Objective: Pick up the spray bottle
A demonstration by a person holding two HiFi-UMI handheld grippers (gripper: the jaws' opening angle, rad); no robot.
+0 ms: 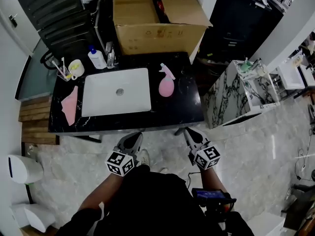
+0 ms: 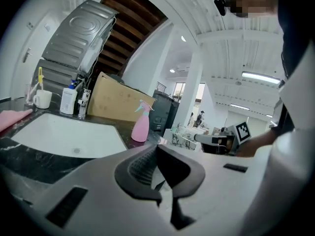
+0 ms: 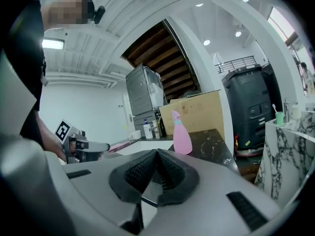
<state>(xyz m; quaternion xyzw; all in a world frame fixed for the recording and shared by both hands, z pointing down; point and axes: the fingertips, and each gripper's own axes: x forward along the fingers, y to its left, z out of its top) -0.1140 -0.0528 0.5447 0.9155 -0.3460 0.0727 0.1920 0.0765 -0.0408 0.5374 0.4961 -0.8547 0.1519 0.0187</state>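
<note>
Pink plastic, pear-shaped, with a pale trigger head: the spray bottle stands upright on the black marble countertop, just beside the white rectangular sink. Both grippers hang short of the counter's near edge. The left gripper has its fingers pressed together on nothing, the bottle almost straight ahead of them and well apart. The right gripper is likewise closed and empty (the bottle ahead, a touch to the fingers' right). A brown cardboard box stands beyond the bottle.
</note>
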